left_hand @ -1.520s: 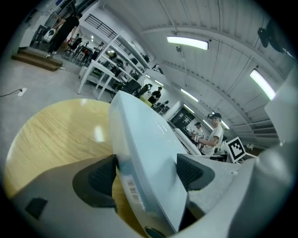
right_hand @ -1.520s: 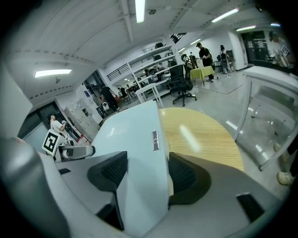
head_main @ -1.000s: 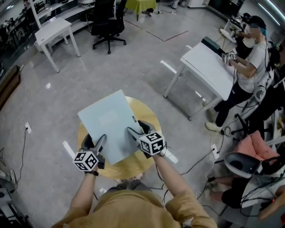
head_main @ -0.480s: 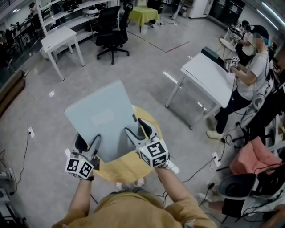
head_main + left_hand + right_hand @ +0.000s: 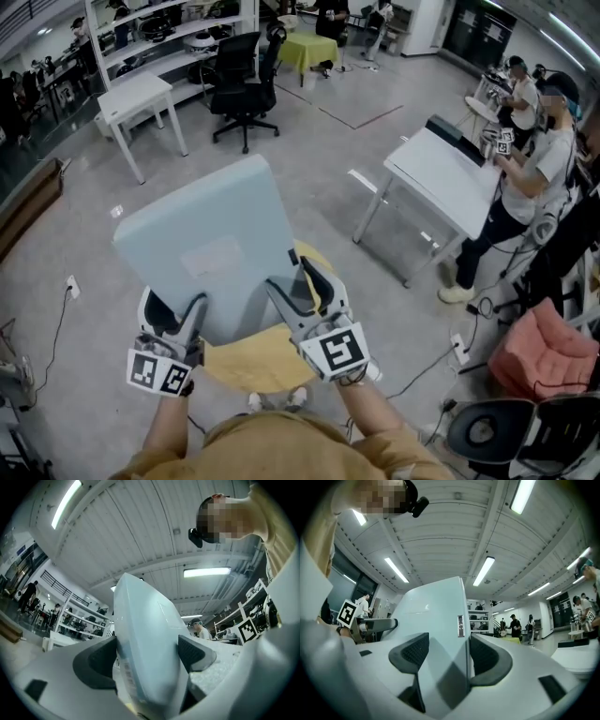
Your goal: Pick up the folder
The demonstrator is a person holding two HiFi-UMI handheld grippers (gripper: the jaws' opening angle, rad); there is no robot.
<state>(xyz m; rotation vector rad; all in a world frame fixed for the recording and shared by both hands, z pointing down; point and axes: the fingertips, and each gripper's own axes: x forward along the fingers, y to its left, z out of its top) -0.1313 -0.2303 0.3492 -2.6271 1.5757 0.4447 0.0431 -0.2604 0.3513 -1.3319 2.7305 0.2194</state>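
At my left, left claw [image 5: 173, 305]: clamped on the near left corner of the folder [image 5: 211, 244], jaws set wide because it is thick; its own view shows one gripping face on each side.
Folder: pale blue, held up in front of me by its near short edge, far end tipped higher than the near one.
Long axis: runs straight away from me, the same way both claws point, so nearly all its length hangs out beyond the grip.
Bench [image 5: 253, 361]: round and yellow, below the folder's near edge; I judge the folder lifted clear of it, though the head view shows me no gap.
Right claw [image 5: 298, 284]: also closed on the folder, at the near right corner, beside the edge that carries a small label [image 5: 461, 626]; jaws wide, nothing else between them.
Farther right: a white desk [image 5: 441, 169] with a person [image 5: 539, 178] standing at it, well apart from my work.
Nearer hand: neither; the two sit level, one at each near corner, so I judge any further lift must be shared evenly or the folder will twist, and its far end could sag if either claw slackens.
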